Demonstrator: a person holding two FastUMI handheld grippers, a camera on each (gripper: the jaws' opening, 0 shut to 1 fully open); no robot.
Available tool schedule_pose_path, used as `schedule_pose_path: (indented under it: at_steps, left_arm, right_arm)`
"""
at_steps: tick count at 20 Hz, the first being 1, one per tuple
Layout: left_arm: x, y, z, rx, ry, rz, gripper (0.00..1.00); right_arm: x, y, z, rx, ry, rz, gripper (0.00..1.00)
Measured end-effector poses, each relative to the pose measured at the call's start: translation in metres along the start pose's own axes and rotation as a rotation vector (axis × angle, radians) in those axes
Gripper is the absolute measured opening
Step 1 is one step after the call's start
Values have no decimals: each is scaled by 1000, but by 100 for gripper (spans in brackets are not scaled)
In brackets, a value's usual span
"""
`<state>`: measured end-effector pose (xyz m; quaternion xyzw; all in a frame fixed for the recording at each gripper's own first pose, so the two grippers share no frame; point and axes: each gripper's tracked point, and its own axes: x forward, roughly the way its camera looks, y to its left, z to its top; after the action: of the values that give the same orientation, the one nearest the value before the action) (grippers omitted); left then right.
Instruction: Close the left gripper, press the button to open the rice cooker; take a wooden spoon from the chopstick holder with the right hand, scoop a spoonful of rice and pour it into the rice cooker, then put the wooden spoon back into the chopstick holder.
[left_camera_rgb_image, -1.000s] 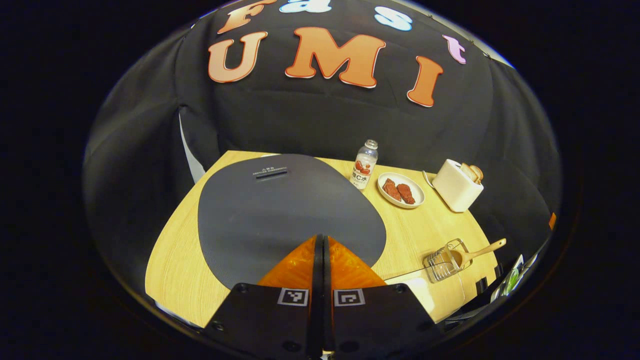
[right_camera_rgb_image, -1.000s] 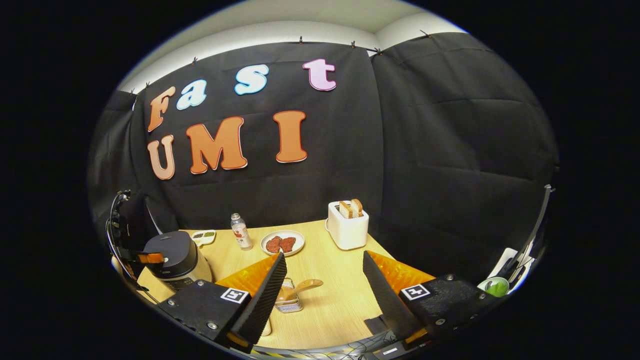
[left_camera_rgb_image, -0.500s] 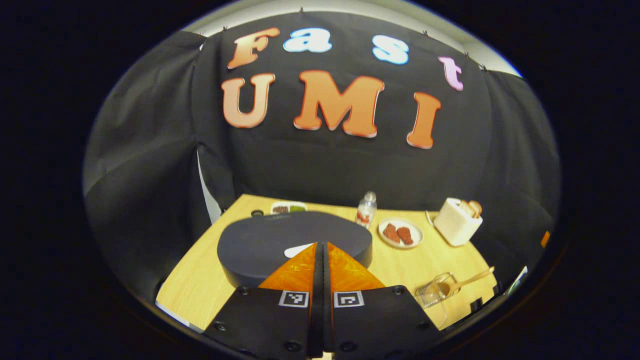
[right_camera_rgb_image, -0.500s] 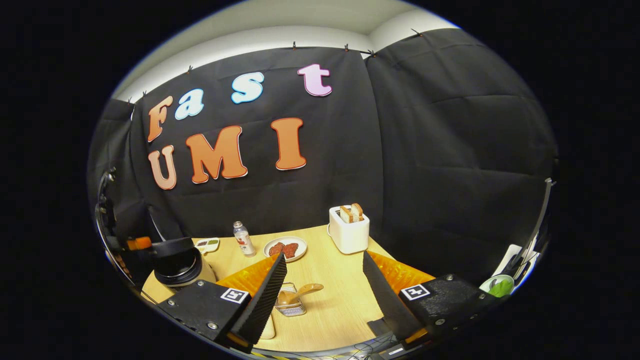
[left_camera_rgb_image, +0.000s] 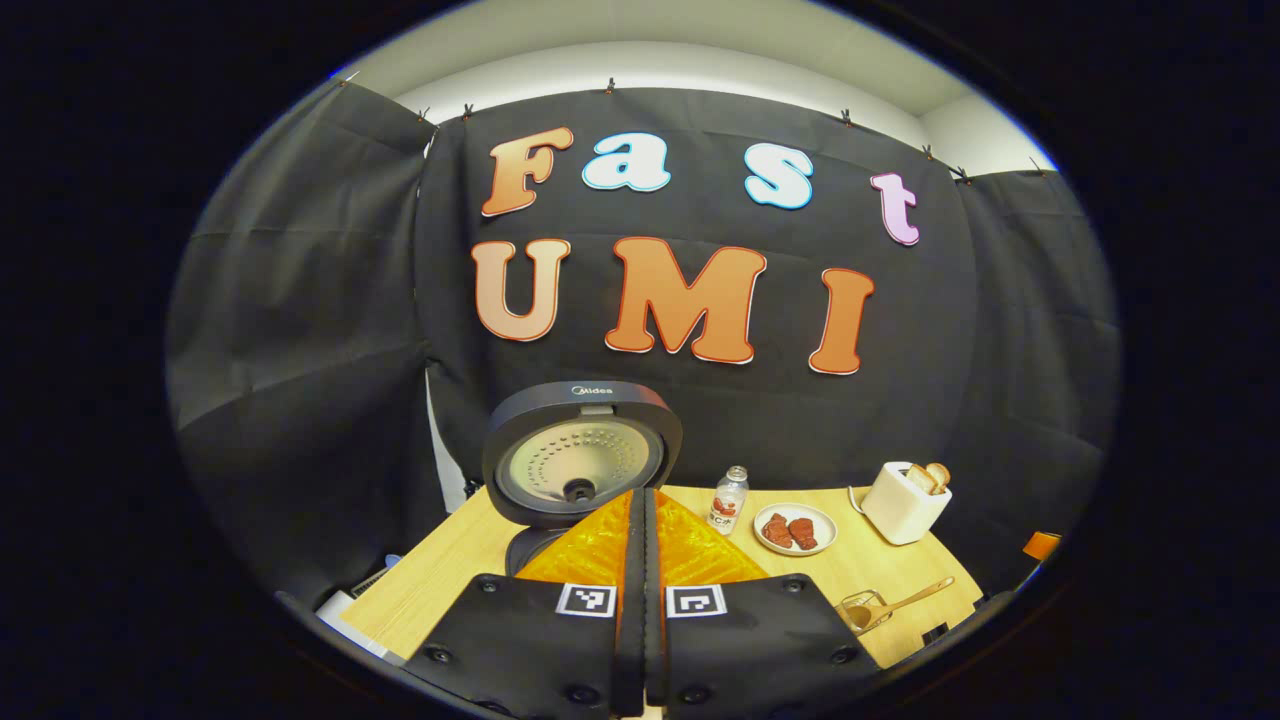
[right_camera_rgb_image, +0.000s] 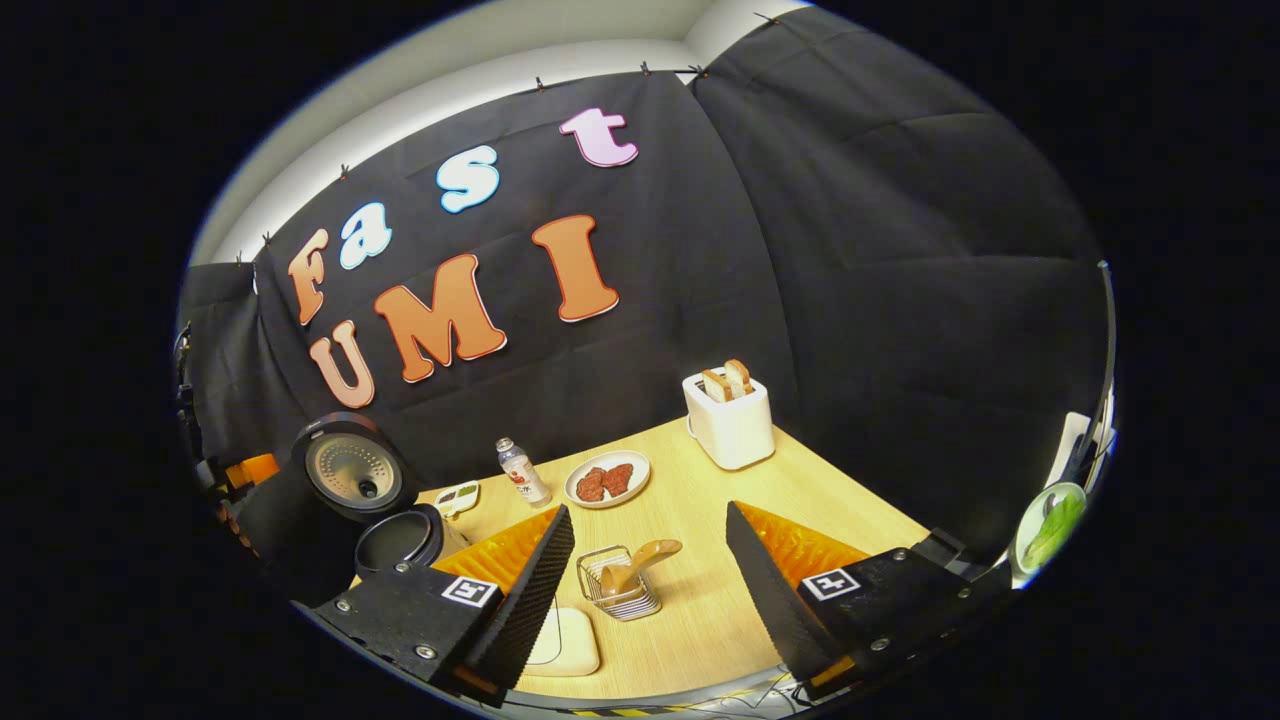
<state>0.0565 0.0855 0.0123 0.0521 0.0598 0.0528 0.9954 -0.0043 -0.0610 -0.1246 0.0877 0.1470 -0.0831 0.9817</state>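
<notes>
The dark rice cooker (right_camera_rgb_image: 398, 540) stands open at the table's left, its lid (left_camera_rgb_image: 582, 455) swung upright and the inner pot showing. My left gripper (left_camera_rgb_image: 640, 495) is shut with nothing in it, just in front of the cooker and below the raised lid. It also shows at the far left of the right gripper view as the left gripper (right_camera_rgb_image: 250, 468). The wooden spoon (right_camera_rgb_image: 640, 562) leans in the wire chopstick holder (right_camera_rgb_image: 622, 590), handle up to the right. My right gripper (right_camera_rgb_image: 648, 512) is open above and short of the holder, touching nothing.
A pale rounded container (right_camera_rgb_image: 565, 640) lies near the front edge, left of the holder. At the back of the wooden table (right_camera_rgb_image: 720, 610) are a small bottle (right_camera_rgb_image: 522, 472), a plate of meat (right_camera_rgb_image: 607, 478), a white toaster (right_camera_rgb_image: 730, 415) with bread and a small dish (right_camera_rgb_image: 458, 495).
The cooker's lid has sprung from closed to fully upright. My left gripper has drawn back and tipped upward from the lid, still shut. The right gripper has shifted a little toward the holder.
</notes>
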Motion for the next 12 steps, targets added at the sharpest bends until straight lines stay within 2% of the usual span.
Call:
schedule_pose_path:
  at_steps: [2,6,7,8,9,12]
  left_arm:
    - [-11,10,0,38,-14,49,5]
    - [-19,8,4,32,-46,48,7]
    - [-20,11,4,23,-47,54,16]
    - [-22,12,5,13,-50,56,19]
    - [-25,12,6,-2,-49,53,30]
    - [-31,20,4,-38,-45,52,53]
  right_arm:
    - [7,-4,-8,7,15,0,95]
    - [23,-6,-27,14,48,3,95]
    - [29,-7,-31,15,57,0,95]
    - [34,-8,-37,16,68,-2,95]
    - [40,-8,-43,19,80,-2,95]
    - [58,-8,-60,19,111,1,95]
